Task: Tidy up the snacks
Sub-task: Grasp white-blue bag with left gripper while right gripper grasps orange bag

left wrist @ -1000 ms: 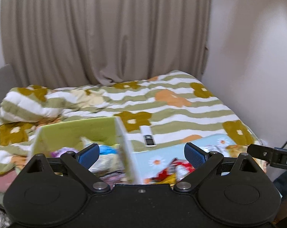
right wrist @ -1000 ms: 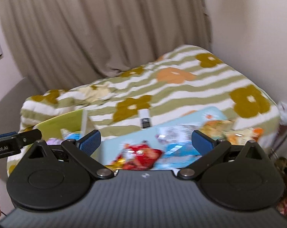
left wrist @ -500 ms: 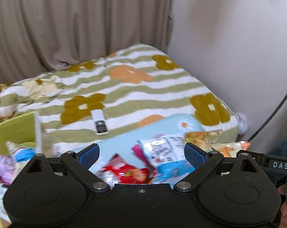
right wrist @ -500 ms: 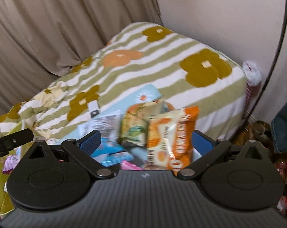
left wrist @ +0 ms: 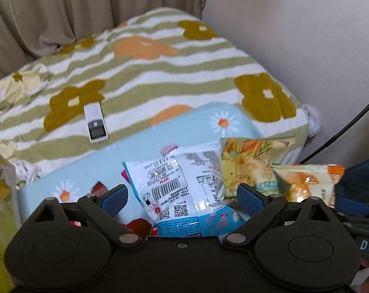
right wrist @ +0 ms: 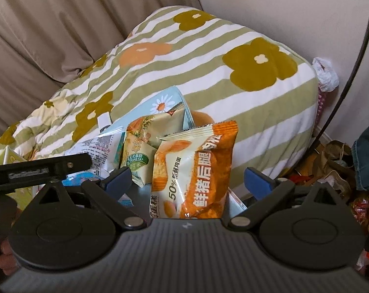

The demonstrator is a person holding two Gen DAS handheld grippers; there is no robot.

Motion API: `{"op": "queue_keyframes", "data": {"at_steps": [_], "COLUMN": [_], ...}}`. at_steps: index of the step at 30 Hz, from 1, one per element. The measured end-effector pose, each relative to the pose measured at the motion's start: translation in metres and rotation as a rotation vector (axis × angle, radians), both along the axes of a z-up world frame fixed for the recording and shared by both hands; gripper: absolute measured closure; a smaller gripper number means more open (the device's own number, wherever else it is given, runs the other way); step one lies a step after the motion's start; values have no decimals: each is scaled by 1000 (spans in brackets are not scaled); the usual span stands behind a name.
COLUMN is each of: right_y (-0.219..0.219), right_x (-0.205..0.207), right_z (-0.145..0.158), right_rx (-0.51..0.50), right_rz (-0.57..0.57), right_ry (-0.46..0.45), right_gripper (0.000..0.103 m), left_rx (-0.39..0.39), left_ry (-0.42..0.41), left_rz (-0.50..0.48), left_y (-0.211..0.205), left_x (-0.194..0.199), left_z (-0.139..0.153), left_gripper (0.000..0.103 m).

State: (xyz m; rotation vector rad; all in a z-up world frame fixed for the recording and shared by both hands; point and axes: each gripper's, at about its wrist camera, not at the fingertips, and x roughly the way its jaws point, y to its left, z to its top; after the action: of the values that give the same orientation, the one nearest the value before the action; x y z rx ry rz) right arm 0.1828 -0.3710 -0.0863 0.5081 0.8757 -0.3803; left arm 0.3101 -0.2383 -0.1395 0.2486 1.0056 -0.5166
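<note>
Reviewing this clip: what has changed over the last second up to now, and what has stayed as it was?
Both tools swung rightward, away from the green box toward the snack pile. The left tool now frames the white-and-blue packet; the right tool has closed in on the orange packet. Nothing was gripped or released; both stay open. The packets, the blue daisy mat and the white remote did not visibly move.

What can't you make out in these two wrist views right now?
- Red packet, left wrist view: mostly hidden behind the left gripper body.
- Green box, left wrist view: cut off by the left edge, contents unseen.
- White remote, left wrist view: its display is too small to read.
- Orange snack packet, right wrist view: bottom hidden by the right gripper.
</note>
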Motion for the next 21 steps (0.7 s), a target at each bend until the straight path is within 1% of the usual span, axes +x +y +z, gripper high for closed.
{"op": "queue_keyframes", "data": {"at_steps": [3,6,9,10,12,13,14,17,21], "right_y": [2,4,7,6,8,8,8,8,7], "right_x": [6,10,13,13,14,15,16,19,20], "right_z": [-6,-10,-13,-14,-15,-16,-17,-19,-20], "right_rx": [-11,-22,-31,-35,-45,-49,-49,-48,-60], "right_rz": [19,36,45,47,50,52,54,50,58], "right_ry": [8,16,25,26,30,33,33,31,29], "right_gripper": [0,0,0,0,0,0,0,0,0], "left_rx": [-6,1,-7,-5,-7,-11,-14,-1,1], "left_ry": [47,59,84,86,83,83,86,72,40], "left_rz": [-1,-5,-10,-13,-22,-28,-36,-41,-42], "left_y": [-1,-2,-1,-1,-1,-1,-2,-3,-1], "left_x": [6,8,10,10,9,8,7,5,-2], "left_z": [-12,-20,-24,-25,-24,-24,-24,-23,-16], "left_gripper": [5,7,15,22,27,34,38,43,44]}}
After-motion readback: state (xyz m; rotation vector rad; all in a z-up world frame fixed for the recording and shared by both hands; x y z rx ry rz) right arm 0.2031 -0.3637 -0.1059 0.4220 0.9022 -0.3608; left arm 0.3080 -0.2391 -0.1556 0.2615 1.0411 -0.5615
